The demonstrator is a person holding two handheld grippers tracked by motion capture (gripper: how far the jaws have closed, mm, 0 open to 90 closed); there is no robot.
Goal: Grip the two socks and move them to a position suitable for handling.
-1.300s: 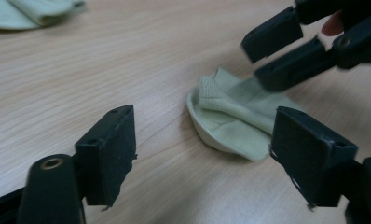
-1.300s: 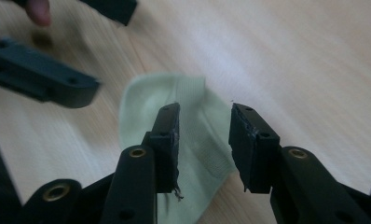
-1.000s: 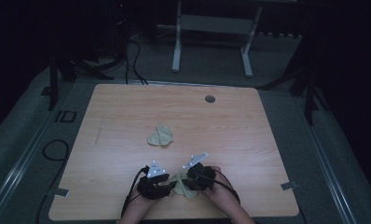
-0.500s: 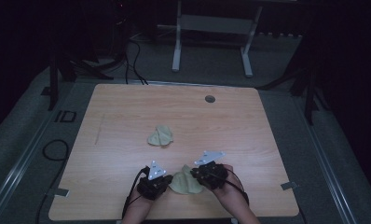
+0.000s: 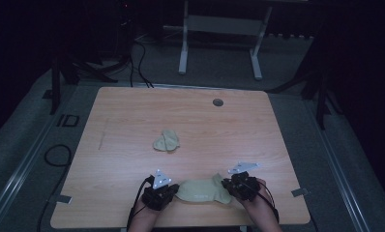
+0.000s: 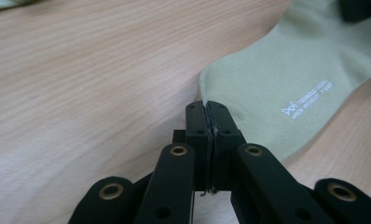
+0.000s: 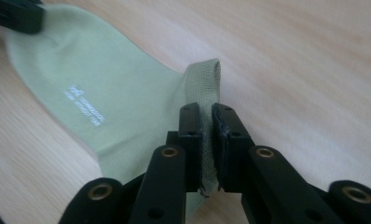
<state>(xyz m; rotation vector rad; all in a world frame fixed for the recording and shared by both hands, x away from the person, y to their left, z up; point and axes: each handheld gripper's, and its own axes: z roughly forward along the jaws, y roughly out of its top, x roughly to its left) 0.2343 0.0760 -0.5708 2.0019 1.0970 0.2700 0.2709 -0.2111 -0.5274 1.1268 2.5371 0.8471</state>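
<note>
A pale green sock (image 5: 200, 191) with white print lies stretched flat near the table's front edge, between my two grippers. My left gripper (image 5: 173, 193) is shut on the sock's left edge; in the left gripper view its jaws (image 6: 207, 105) pinch the thin hem of the sock (image 6: 277, 79). At the other end, my right gripper (image 5: 228, 186) is shut on the ribbed cuff, which stands up between its jaws (image 7: 204, 109) above the sock (image 7: 104, 93). A second sock (image 5: 166, 141) of the same colour lies crumpled in the middle of the table.
The wooden table (image 5: 132, 121) has a round grey cable grommet (image 5: 218, 102) near its far edge. Beyond the table stand white metal stand legs (image 5: 183, 53), and cables lie on the dark floor. The person's hands come in at the front edge.
My right gripper has moved to the right with the cuff, pulling the bunched sock out flat. My left gripper has stayed in place and closed on the sock's edge.
</note>
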